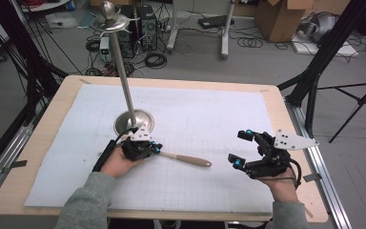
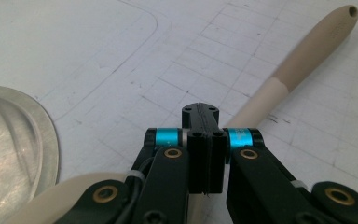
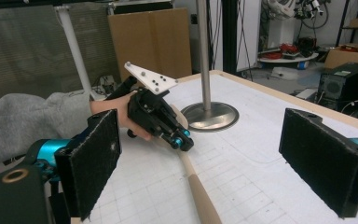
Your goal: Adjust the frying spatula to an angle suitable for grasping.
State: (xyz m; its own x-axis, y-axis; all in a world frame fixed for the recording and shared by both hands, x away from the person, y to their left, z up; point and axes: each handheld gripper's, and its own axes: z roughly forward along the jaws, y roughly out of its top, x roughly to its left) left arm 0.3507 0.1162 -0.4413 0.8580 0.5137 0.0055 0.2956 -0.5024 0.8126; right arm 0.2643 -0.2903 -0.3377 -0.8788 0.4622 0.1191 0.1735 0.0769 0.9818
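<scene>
High view: left gripper (image 1: 156, 150) is clamped on a beige utensil handle (image 1: 190, 160) at centre of the white gridded mat (image 1: 209, 114); right gripper (image 1: 239, 149), lower right, gapes. Cables litter the grey floor (image 1: 267, 67).

Left gripper view: jaws closed over the handle (image 2: 307, 51), metal stand base (image 2: 14, 154) at left.

Right gripper view: pads (image 3: 326, 158) wide apart, cardboard (image 3: 149, 42) upper left.

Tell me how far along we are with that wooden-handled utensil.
Early stage. The left hand-held gripper is shut on the beige wooden-handled utensil, which lies on the white grid mat beside the steel stand's round base. The right hand-held gripper waits open. Lifting remains.
</scene>
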